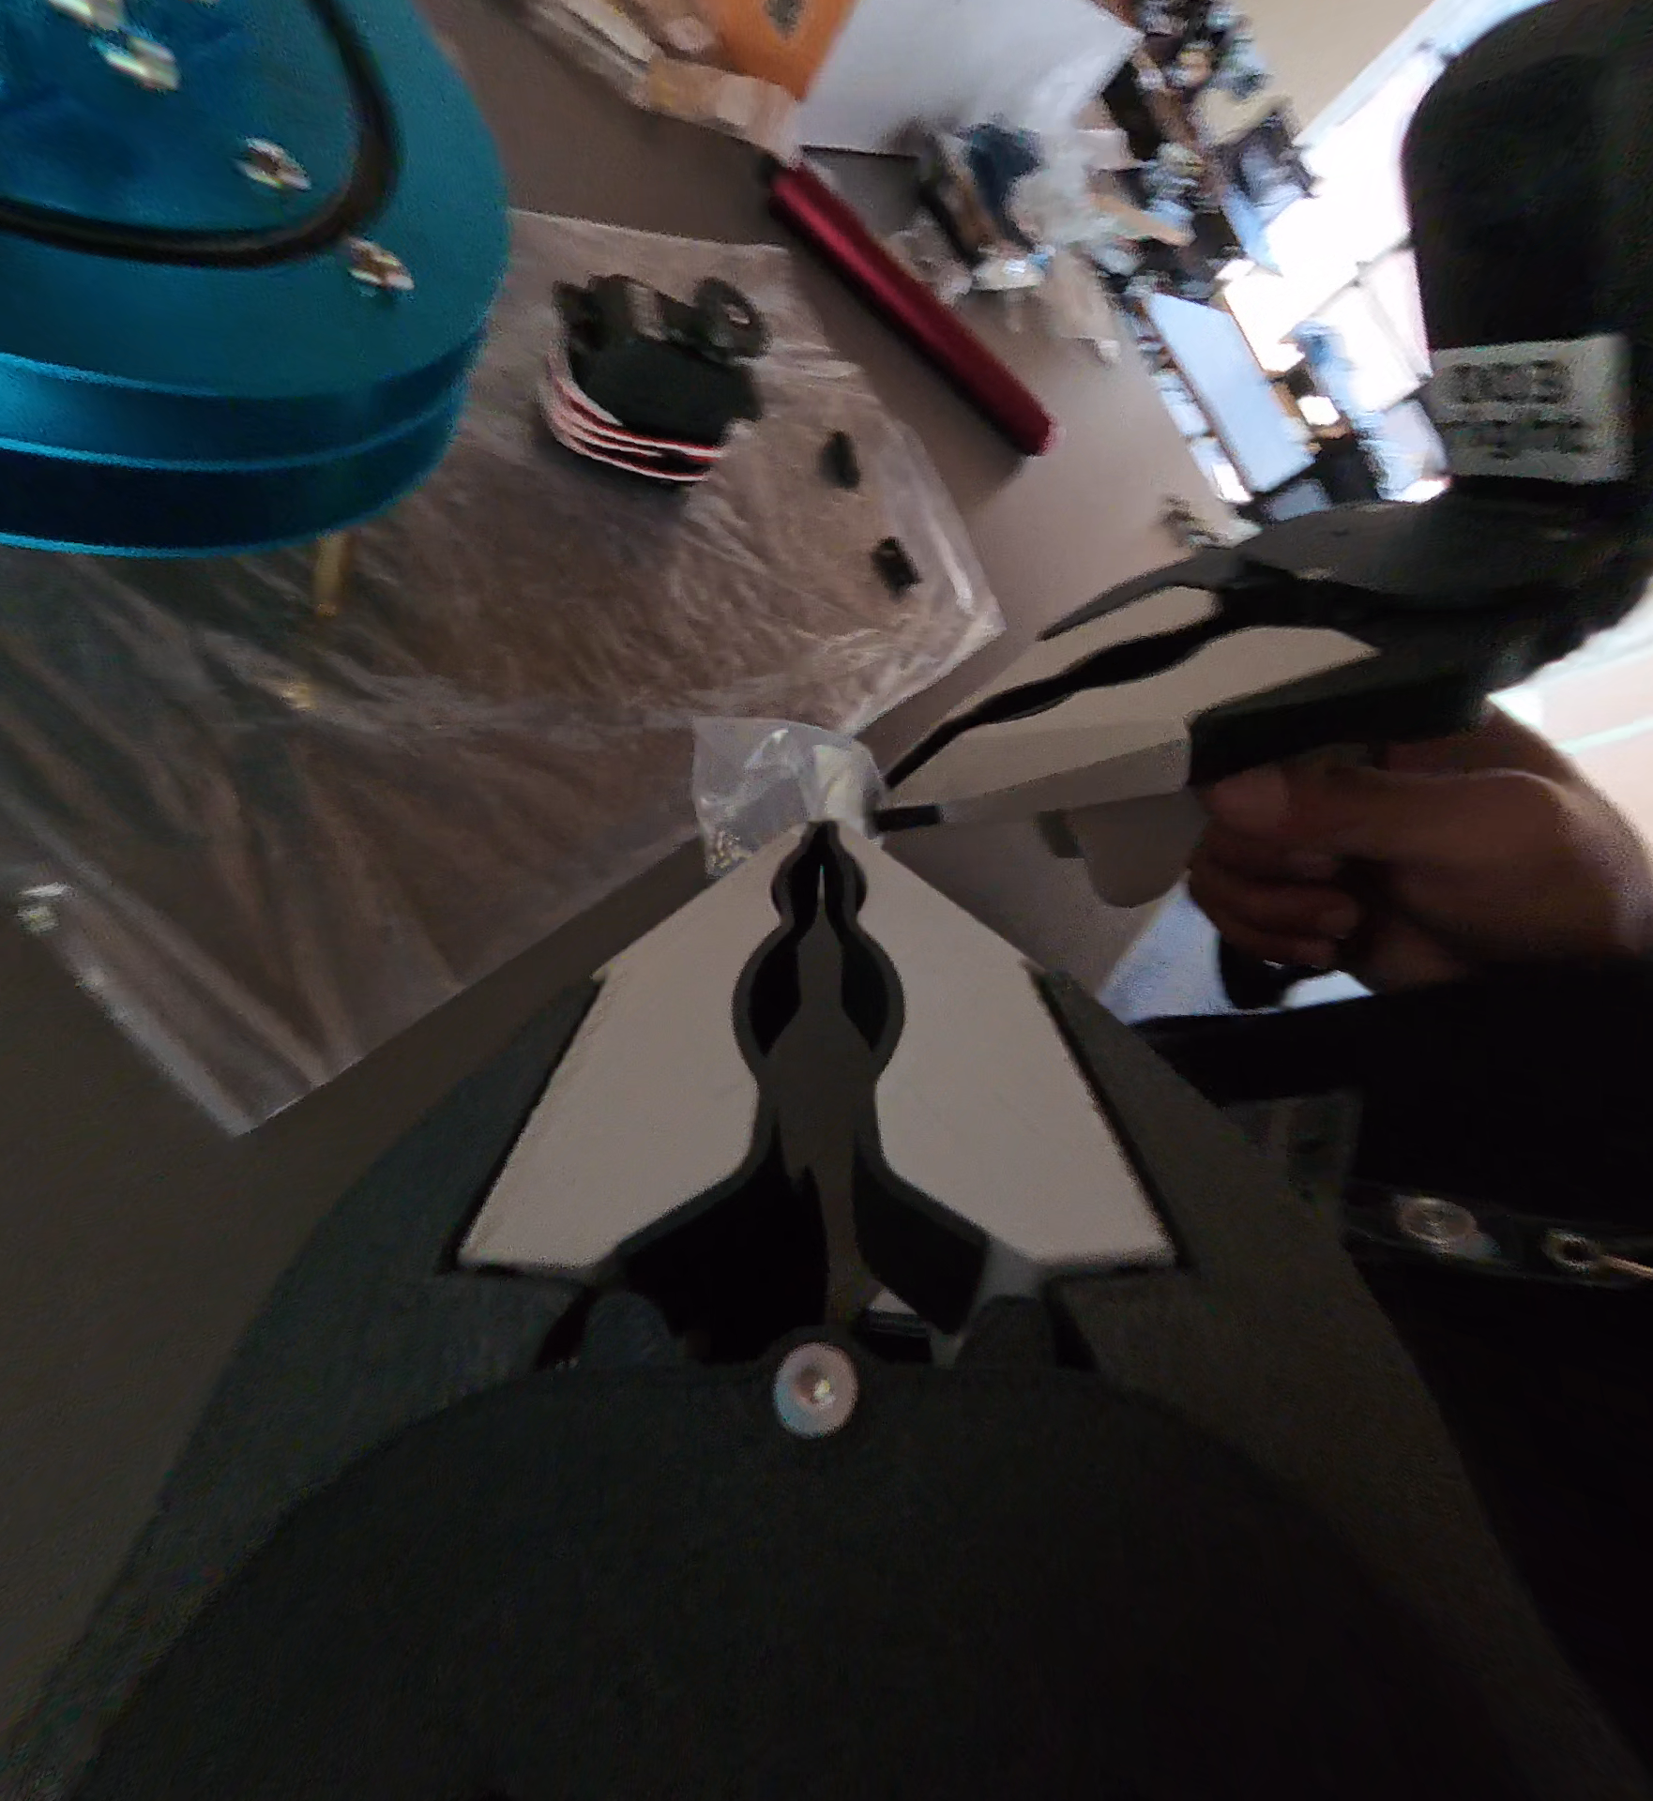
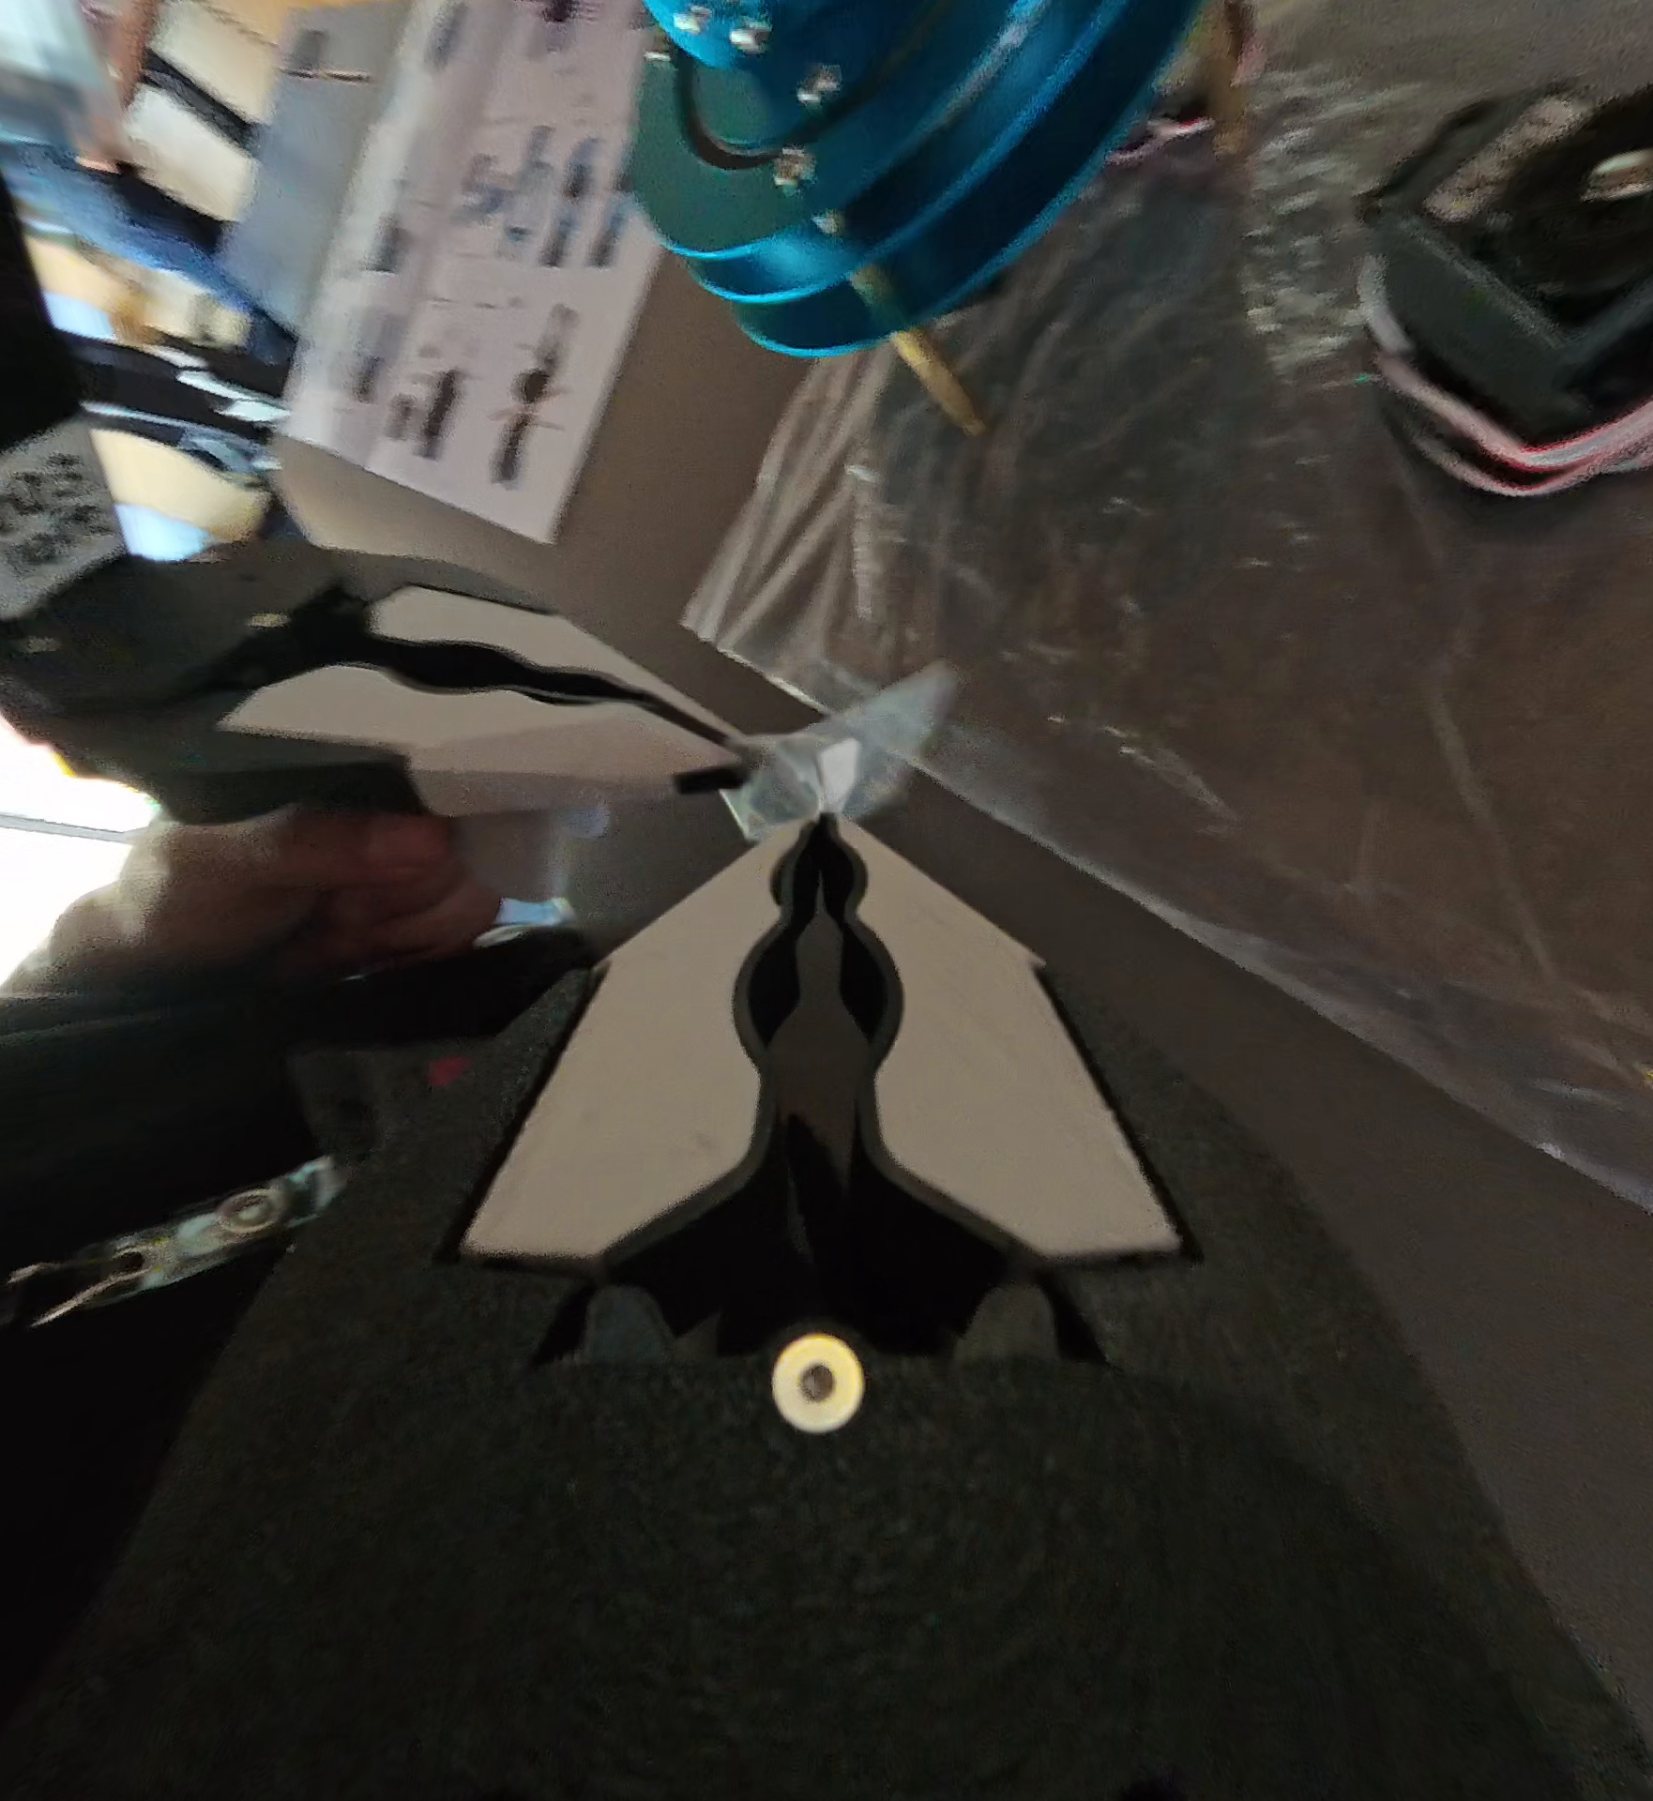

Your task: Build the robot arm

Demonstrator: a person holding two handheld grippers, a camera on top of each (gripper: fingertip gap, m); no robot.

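A small clear plastic bag (image 1: pixel 774 775) with tiny dark parts inside hangs in the air between both grippers. My left gripper (image 1: pixel 825 830) is shut on its lower edge. My right gripper (image 2: pixel 825 823) is shut on the same bag (image 2: pixel 852 755) from the other side. In the left wrist view the right gripper (image 1: pixel 886 794) comes in from the right, held by a hand (image 1: pixel 1388 858). In the right wrist view the left gripper (image 2: pixel 740 765) comes in from the left. Both sit above a clear plastic sheet (image 1: pixel 511 624) on the brown table (image 1: pixel 72 1218).
A blue round metal device (image 1: pixel 170 292) on brass legs stands on the sheet, also in the right wrist view (image 2: pixel 852 195). A black part with red and white wires (image 1: pixel 647 390) lies behind it. A red bar (image 1: pixel 910 312) and a printed sheet (image 2: pixel 472 273) lie farther off. Less than 4 cm separates the two grippers' tips.
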